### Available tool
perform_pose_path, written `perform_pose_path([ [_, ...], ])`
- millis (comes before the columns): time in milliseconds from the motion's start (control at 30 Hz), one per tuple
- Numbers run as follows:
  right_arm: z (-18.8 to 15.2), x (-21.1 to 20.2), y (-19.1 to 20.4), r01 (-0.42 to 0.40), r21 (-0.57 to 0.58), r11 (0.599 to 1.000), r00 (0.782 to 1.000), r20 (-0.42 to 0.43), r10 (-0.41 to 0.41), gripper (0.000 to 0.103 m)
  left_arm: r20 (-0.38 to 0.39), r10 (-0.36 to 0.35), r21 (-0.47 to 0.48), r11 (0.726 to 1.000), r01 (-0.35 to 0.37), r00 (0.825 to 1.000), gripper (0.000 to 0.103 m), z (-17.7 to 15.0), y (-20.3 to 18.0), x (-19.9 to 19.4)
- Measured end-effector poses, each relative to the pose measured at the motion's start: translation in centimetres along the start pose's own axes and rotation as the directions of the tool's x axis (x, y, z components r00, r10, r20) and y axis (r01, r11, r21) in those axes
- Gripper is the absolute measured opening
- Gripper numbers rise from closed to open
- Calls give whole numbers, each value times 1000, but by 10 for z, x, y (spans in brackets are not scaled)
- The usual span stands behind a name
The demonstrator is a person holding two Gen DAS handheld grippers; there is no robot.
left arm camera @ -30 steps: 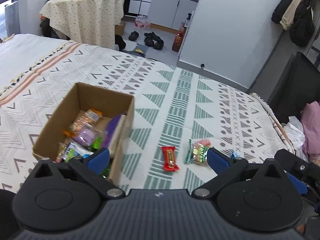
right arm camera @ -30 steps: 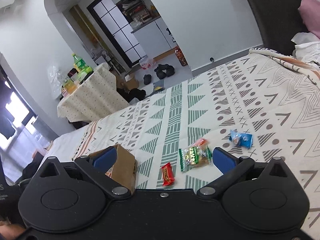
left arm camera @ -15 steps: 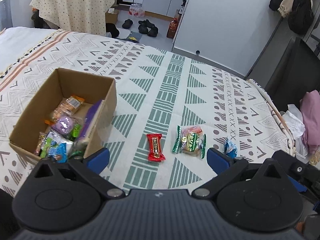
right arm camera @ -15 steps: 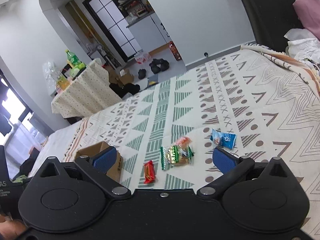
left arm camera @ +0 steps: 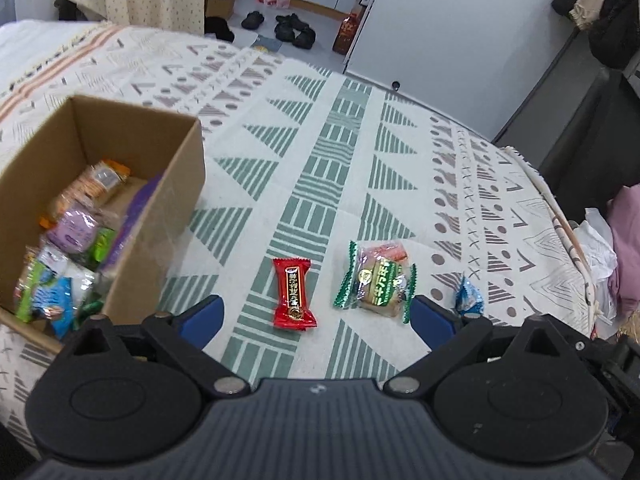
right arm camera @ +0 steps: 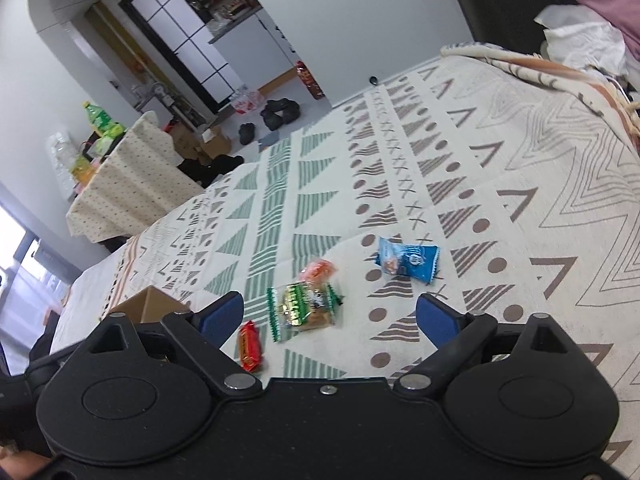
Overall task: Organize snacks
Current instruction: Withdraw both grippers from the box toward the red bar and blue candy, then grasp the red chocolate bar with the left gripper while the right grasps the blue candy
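Observation:
Three snacks lie on the patterned bedspread: a red bar (left arm camera: pixel 294 295) (right arm camera: pixel 249 345), a green-edged clear packet (left arm camera: pixel 376 280) (right arm camera: pixel 306 305) and a blue packet (left arm camera: pixel 467 297) (right arm camera: pixel 407 259). A cardboard box (left arm camera: pixel 176 216) (right arm camera: pixel 146 305) holding several snacks stands to their left. My left gripper (left arm camera: pixel 316 318) hovers over the red bar and the green packet. Its jaws are wide and closing, pressing on nothing. My right gripper (right arm camera: pixel 330 316) hangs above the green packet, its jaws also wide and closing, with nothing gripped.
The bedspread (left arm camera: pixel 328 168) ends at a far edge with floor, shoes (left arm camera: pixel 294 30) and a white wall beyond. A cloth-covered table (right arm camera: pixel 132 184) with bottles stands far left. Clothes and a white bag (left arm camera: pixel 600 248) lie at the bed's right edge.
Both grippers have come down and closer to the snacks, which now look larger. The left view now looks more steeply down at the bed. The blue pads stand slightly nearer each other.

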State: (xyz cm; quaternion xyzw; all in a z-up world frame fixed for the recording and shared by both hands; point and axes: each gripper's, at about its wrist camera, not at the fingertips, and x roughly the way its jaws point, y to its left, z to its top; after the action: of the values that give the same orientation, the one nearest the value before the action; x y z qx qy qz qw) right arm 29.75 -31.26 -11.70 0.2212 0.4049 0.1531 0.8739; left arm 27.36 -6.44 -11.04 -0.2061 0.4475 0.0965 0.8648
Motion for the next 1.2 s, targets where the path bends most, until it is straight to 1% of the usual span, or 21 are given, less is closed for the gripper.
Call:
perform_pose_path([
  [33,0,2,-2,8,5,1000,1000,-1,-8,92,-9,-1,-4,1000,1,1000,93,0,1,7],
  [167,1,16,-8,37,30,999,999,-11,-37,85,-41,2,-28,1000,-3,999,85,3,6,32],
  [233,2,23,-10,46,38,998,999,-10,-45,83,-53,6,-33,999,-7,999,77,4,8,42],
  [267,2,27,-10,51,39,998,999,-10,-51,82,-61,7,-39,999,-10,998,76,5,9,48],
  [333,3,36,-11,58,41,997,998,-9,-58,80,-79,20,-58,998,-25,997,68,6,11,58],
  [433,5,49,-15,80,60,995,997,-10,-79,79,-105,45,-89,995,-55,993,61,8,15,73],
  [600,10,71,-24,137,98,986,991,-9,-137,79,-145,66,-91,993,-80,987,53,9,15,93],
  [700,12,82,-29,166,112,980,986,15,-169,79,-127,93,-63,993,-101,988,51,7,10,99],
  [767,11,90,-34,177,123,977,983,25,-181,79,-122,120,-35,991,-125,985,44,6,6,101],
  [833,8,98,-39,189,132,973,981,21,-193,79,-114,131,-31,990,-135,985,25,5,6,101],
  [867,7,100,-41,191,134,972,981,16,-195,79,-114,132,-34,990,-137,985,21,6,7,101],
  [900,6,103,-42,192,140,971,981,11,-195,77,-114,132,-36,990,-137,985,20,7,9,101],
  [1000,5,107,-46,194,150,970,980,10,-198,67,-116,122,-32,991,-126,986,19,9,10,100],
  [1033,4,106,-46,199,149,969,979,19,-204,60,-114,120,-30,992,-124,986,19,9,9,99],
  [1067,4,106,-46,188,146,971,981,21,-193,52,-111,119,-27,992,-122,987,19,8,9,98],
  [1100,3,106,-47,173,147,974,984,20,-178,49,-110,117,-30,992,-121,987,19,7,10,97],
  [1133,3,105,-48,170,150,974,984,18,-175,37,-110,118,-37,992,-122,987,19,7,11,95],
  [1167,3,105,-49,171,148,974,985,8,-174,33,-107,120,-41,991,-125,987,19,6,12,93],
  [1200,2,103,-50,166,155,974,986,6,-169,32,-103,121,-44,991,-126,987,19,5,13,89],
])
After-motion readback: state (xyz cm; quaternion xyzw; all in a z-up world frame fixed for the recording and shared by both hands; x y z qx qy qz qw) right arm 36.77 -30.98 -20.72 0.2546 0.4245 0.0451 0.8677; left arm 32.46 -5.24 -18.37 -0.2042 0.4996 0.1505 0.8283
